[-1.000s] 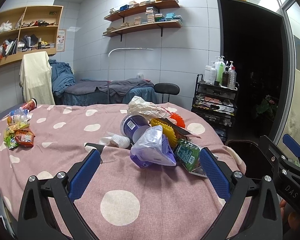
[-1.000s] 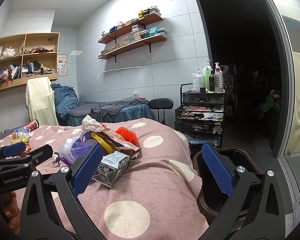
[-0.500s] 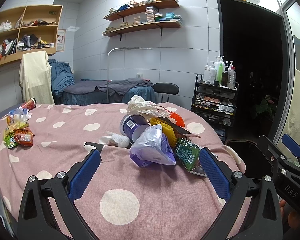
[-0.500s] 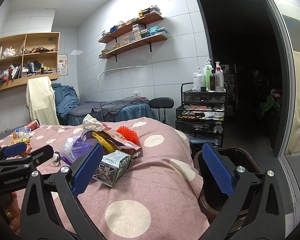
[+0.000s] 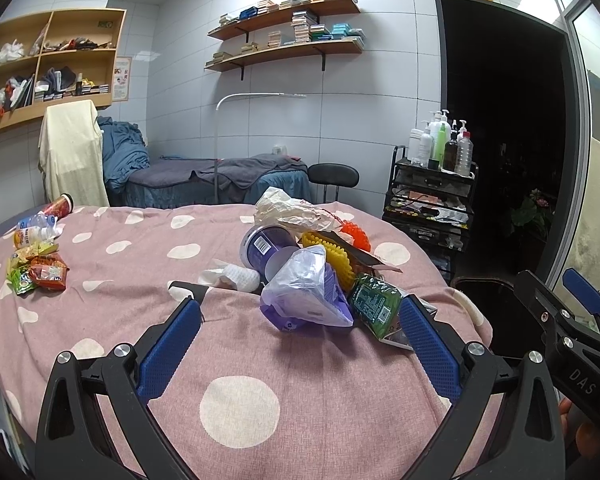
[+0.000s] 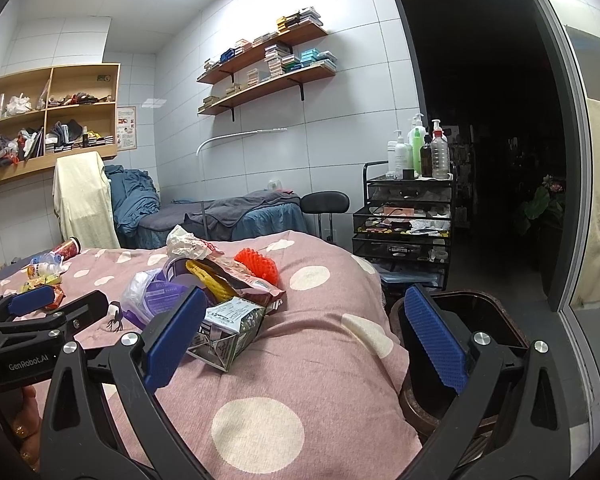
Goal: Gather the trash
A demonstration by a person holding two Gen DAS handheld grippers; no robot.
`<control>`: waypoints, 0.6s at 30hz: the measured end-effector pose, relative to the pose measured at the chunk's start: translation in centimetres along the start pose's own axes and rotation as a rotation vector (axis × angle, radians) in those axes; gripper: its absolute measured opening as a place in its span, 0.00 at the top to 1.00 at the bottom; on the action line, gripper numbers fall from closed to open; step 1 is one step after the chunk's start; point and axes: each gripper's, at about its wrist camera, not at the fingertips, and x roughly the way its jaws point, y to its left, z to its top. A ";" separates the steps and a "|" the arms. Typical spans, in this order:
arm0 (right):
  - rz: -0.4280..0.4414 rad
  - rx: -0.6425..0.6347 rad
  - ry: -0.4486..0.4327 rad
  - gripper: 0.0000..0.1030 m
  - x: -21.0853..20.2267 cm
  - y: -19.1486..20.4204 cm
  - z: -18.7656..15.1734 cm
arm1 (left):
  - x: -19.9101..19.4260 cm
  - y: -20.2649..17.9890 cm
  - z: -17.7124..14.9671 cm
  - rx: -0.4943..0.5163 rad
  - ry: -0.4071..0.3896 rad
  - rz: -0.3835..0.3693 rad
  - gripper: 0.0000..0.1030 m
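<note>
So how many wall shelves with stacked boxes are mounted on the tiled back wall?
2: an upper wooden wall shelf and a lower wooden wall shelf directly beneath it, both between the cubby unit and the dark doorway.

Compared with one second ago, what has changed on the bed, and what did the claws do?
Almost nothing. The left claw and right claw stay open and empty, drifting only slightly. The trash pile and the snack wrappers lie unmoved; nothing was gripped or released.

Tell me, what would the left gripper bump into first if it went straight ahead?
Most likely the purple plastic bag at the front of the trash pile. It lies between the open jaws of the left gripper, just ahead on the pink bedspread. Depth is hard to judge.
</note>
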 end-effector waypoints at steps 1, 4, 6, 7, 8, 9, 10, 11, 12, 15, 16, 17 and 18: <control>-0.001 0.000 0.000 0.04 0.0 0.0 0.0 | 0.0 0.2 -0.1 -0.001 0.000 0.000 0.05; 0.001 0.000 0.000 0.04 0.0 0.0 0.0 | 0.0 0.2 -0.2 -0.002 0.001 -0.001 0.05; 0.002 0.000 0.002 0.04 0.1 0.0 -0.1 | 0.0 0.4 -0.4 -0.003 0.003 -0.002 0.05; 0.003 0.000 0.005 0.04 0.0 0.1 -0.2 | 0.0 0.5 -0.5 -0.004 0.004 -0.002 0.05; 0.005 0.000 0.009 0.04 0.1 0.2 -0.2 | 0.0 0.6 -0.6 -0.005 0.005 -0.002 0.05; 0.006 0.000 0.013 0.04 0.3 0.1 -0.2 | 0.1 0.7 -0.6 -0.006 0.007 -0.002 0.05; 0.007 0.001 0.015 0.04 0.3 0.1 -0.3 | 0.1 0.8 -0.7 -0.007 0.007 -0.001 0.05; 0.008 0.000 0.016 0.04 0.3 0.2 -0.3 | 0.1 0.9 -0.8 -0.008 0.009 0.002 0.05; 0.008 0.000 0.017 0.04 0.3 0.2 -0.4 | 0.1 0.9 -0.8 -0.008 0.010 0.002 0.05; 0.008 -0.006 0.028 0.04 0.5 0.2 -0.4 | 0.4 1.0 -1.0 -0.007 0.022 0.005 0.05; 0.008 -0.008 0.034 0.04 0.6 0.3 -0.5 | 0.5 1.1 -1.0 -0.008 0.025 0.006 0.05; 0.010 -0.008 0.040 0.04 0.8 0.2 -0.5 | 0.5 1.2 -1.0 -0.009 0.029 0.005 0.05; 0.011 -0.008 0.044 0.04 0.9 0.2 -0.5 | 0.6 1.3 -1.1 -0.009 0.033 0.005 0.05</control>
